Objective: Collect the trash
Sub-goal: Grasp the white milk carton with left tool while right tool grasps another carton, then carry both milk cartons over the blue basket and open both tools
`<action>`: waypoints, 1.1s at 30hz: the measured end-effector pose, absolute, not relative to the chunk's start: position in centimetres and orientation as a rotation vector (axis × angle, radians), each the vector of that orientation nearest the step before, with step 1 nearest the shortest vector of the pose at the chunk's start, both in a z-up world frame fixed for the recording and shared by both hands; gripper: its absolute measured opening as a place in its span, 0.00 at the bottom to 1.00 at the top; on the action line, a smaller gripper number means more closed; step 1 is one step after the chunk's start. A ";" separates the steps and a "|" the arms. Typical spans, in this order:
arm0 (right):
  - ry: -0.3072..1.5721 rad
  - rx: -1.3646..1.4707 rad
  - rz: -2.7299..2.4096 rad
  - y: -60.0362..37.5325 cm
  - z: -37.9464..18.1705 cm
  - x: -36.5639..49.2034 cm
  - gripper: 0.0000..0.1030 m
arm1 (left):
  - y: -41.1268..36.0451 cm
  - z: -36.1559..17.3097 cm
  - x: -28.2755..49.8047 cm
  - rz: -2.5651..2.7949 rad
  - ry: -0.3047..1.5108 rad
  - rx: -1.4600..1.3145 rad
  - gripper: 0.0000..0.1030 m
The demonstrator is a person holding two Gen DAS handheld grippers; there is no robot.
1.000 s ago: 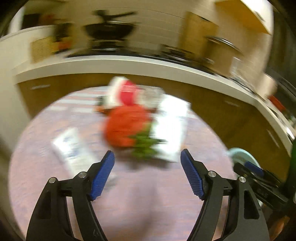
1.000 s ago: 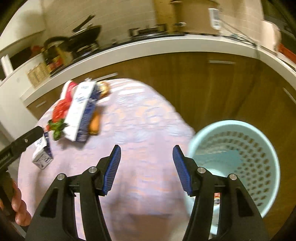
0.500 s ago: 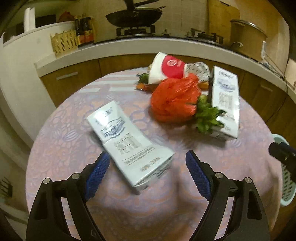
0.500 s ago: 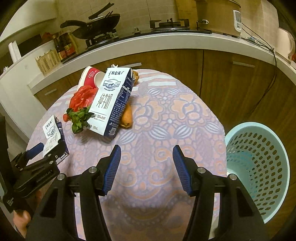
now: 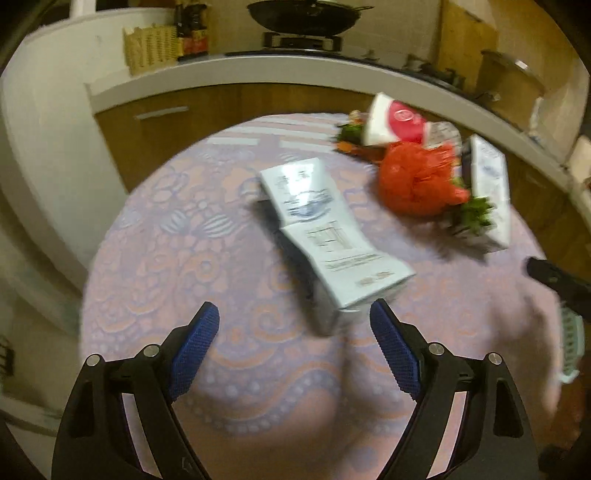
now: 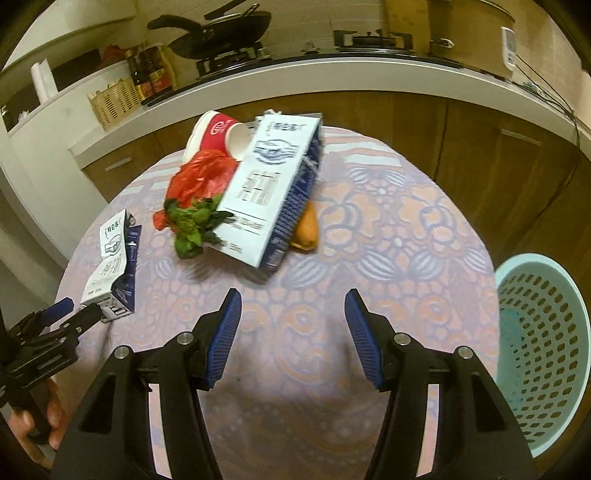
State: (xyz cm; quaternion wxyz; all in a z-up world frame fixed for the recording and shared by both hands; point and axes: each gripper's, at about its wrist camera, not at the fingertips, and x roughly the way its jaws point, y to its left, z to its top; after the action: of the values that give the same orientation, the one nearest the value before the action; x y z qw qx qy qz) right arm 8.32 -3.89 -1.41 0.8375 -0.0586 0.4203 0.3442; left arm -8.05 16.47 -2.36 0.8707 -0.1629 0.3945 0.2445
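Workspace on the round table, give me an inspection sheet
Surface: round table, floral cloth.
Job's things: small carton lying flat; large carton, red bag, paper cup, greens piled together; basket beside the table.
Clutter: orange item under large carton.
Grippers: left gripper open near small carton; right gripper open, empty.
Cables: cord on counter.
Surroundings: wok, bottles.

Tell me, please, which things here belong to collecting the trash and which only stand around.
For the job:
small milk carton
large milk carton
red plastic bag
red paper cup
green leaves
orange peel
turquoise waste basket
left gripper and right gripper, both open

Just around:
wok
sauce bottles
wicker basket
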 end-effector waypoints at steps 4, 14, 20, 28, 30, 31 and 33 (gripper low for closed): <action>0.882 -0.129 0.732 -2.9 -0.8 8.2 0.53 | 15.2 -2.5 -6.2 0.422 0.854 -0.361 0.81; 0.868 -0.027 0.674 -1.0 2.1 11.0 0.53 | 16.3 -3.6 -3.8 0.549 0.816 -0.334 0.54; 0.915 -0.002 0.627 2.4 1.4 13.2 0.55 | 17.9 -3.5 -5.5 0.542 0.756 -0.396 0.54; 0.928 -0.064 0.522 5.7 0.4 14.3 0.66 | 16.9 -3.3 -5.3 0.506 0.739 -0.353 0.54; 0.935 -0.097 0.493 6.4 0.0 14.5 0.66 | 16.9 -3.3 -5.4 0.498 0.735 -0.355 0.54; 0.942 -0.101 0.480 6.4 -0.2 14.8 0.66 | 17.0 -3.3 -5.4 0.495 0.733 -0.358 0.54; 0.978 -0.084 0.464 6.3 -0.9 15.5 0.66 | 17.0 -3.3 -5.4 0.491 0.731 -0.364 0.54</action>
State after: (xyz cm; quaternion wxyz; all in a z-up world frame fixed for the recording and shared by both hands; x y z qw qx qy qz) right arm 15.52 6.28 -0.89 0.8563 -0.0399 0.4653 0.2206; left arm -5.36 17.04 -3.31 0.8886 -0.1750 0.3520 0.2362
